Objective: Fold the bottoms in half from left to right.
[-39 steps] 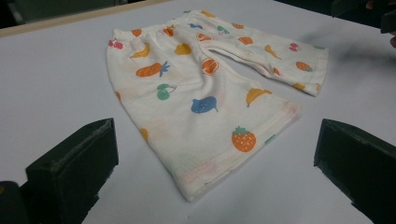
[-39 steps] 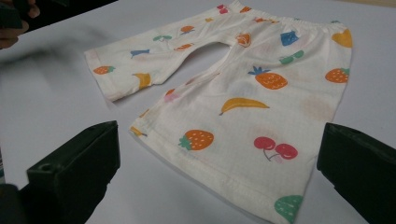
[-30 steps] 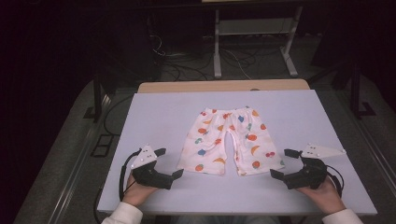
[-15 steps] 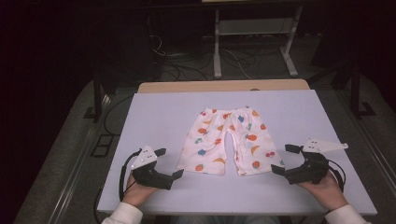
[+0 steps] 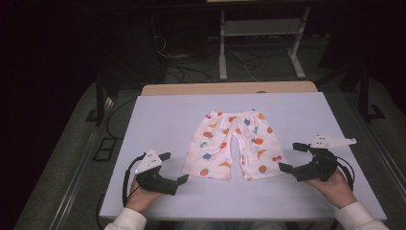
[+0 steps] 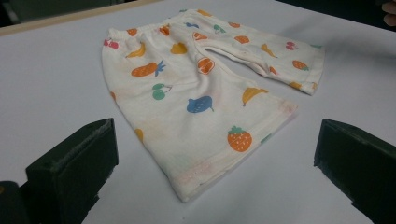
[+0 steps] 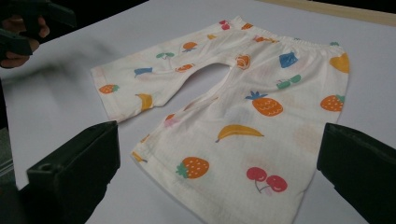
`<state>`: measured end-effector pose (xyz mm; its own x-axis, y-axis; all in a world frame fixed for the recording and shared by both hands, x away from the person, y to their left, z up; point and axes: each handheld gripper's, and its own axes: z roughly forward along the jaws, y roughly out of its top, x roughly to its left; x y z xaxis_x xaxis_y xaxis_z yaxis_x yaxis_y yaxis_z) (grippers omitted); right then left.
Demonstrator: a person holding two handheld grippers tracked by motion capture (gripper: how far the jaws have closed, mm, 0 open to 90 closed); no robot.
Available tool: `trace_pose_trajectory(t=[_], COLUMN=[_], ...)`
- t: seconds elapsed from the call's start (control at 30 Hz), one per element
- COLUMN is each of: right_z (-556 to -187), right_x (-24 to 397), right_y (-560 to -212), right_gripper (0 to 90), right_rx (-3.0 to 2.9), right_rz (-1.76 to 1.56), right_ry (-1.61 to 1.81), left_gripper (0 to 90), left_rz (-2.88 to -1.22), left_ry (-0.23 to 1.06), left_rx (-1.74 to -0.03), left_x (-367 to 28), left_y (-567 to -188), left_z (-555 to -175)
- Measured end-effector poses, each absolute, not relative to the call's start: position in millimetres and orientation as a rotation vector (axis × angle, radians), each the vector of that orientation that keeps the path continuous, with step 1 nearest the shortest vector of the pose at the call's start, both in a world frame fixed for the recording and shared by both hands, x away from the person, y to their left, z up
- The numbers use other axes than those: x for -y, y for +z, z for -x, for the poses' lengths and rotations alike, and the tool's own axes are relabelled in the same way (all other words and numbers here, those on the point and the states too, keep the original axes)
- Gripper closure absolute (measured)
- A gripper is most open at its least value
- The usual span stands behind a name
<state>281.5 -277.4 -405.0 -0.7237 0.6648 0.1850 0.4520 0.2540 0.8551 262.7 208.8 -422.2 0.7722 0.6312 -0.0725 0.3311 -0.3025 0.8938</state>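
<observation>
Fruit-print shorts flat mid-table, a gripper waiting off each leg hem.

The cream cotton shorts with a coloured fruit print [image 5: 232, 145] lie flat on the pale lavender table top [image 5: 163, 120], waistband toward the far edge, both leg hems pointing at the person; long axis runs near to far. The left gripper [image 5: 174, 167] sits just outside the left leg's hem corner, the right gripper [image 5: 291, 157] just outside the right leg's hem, about equally near. Both stand with jaws spread wide, holding nothing; each gripper view frames its own leg hem between the jaws. Likely next: each closes in on its hem.
</observation>
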Motion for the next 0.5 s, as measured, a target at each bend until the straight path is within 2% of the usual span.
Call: trace_pose_trajectory(t=[0.5], right_z=[-301.4], right_x=[268.7], right_y=[-392.3], right_gripper=[0.0], right_rx=[-2.318], right_rz=[-1.037], right_ry=[1.456], left_gripper=[0.0], left_rz=[-1.913], left_ry=[0.355], left_rx=[-0.727], left_x=[-208.7], left_y=[-422.3], left_z=[-262.6])
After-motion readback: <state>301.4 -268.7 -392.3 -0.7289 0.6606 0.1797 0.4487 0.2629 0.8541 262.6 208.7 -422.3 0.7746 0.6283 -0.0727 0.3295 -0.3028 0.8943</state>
